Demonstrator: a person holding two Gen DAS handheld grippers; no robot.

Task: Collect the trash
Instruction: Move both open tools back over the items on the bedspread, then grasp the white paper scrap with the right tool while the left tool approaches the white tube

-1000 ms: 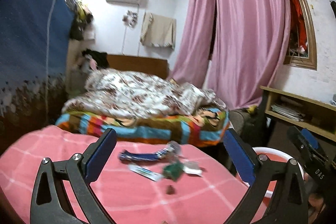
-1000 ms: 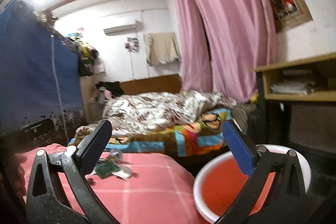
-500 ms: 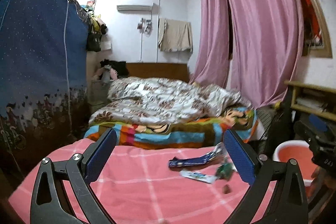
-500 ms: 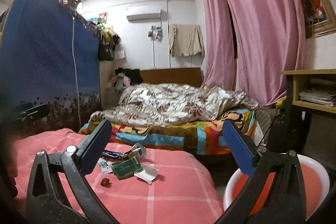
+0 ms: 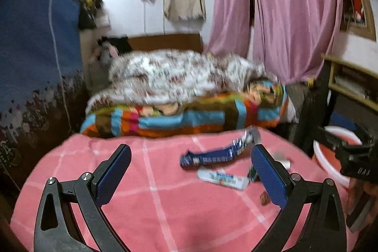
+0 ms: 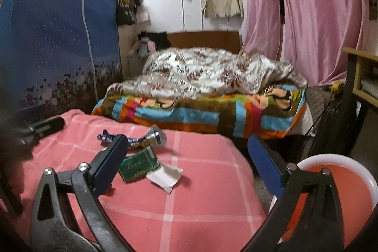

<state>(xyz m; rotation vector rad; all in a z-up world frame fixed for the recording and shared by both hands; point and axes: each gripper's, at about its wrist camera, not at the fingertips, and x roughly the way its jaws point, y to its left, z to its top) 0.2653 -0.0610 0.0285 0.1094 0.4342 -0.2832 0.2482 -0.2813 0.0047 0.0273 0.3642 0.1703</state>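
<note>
Pink checked blanket (image 6: 189,204) under scattered wrappers (image 5: 212,157), seemingly foil; both grippers' fingers released, right narrowing.

Soft matt pink checked cloth (image 6: 189,204) over the table. Glossy crinkled blue foil wrapper (image 5: 212,156), matt torn white paper (image 6: 165,177), smooth plastic basin (image 6: 335,200). Matt black plastic hand-held gripper (image 6: 189,162), textured blue pads, jaws closing.

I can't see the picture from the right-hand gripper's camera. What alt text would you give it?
The right gripper, nothing between its closing jaws, points at litter on a pink checked blanket: a green packet, a white scrap of paper and a blue wrapper. A red basin with a white rim sits at lower right; an unmade bed and pink curtains lie behind.
</note>
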